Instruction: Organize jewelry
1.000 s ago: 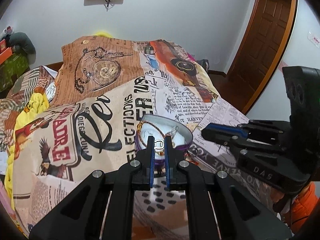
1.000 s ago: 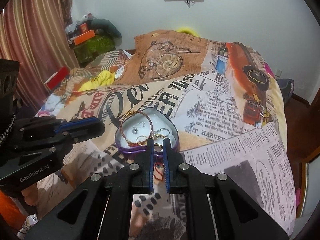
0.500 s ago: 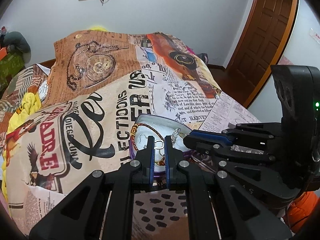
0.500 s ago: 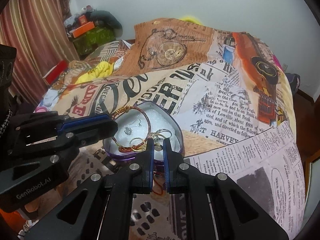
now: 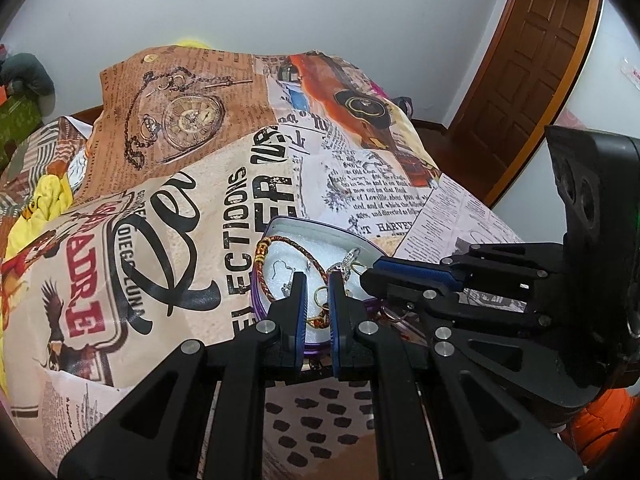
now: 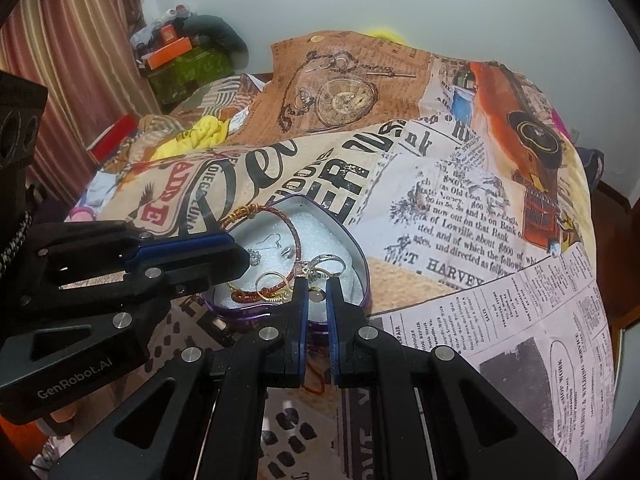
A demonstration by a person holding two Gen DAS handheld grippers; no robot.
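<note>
The left gripper [image 5: 317, 280] and the right gripper [image 6: 317, 287] are both closed with nothing in them, poking down over the near edge of a purple heart tin [image 6: 362, 268] of bracelets [image 5: 304, 254], rings [image 6: 267, 282] and earrings [image 6: 276, 243], which sits on the newspaper-print bedspread [image 5: 168, 216].

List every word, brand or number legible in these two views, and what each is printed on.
"GenRobot.AI": side of the left gripper body.
"HARVEY": bedspread, beside the heart-shaped tin.
"ECTIONS": bedspread headline, its start hidden behind the tin.
"Old", "Lowville", "Bank": the bedspread's small newsprint; the rest is too fine to read.
"ADRE": red letters on the bedspread's badge print, cut off.
The right gripper shows no readable marking.
</note>
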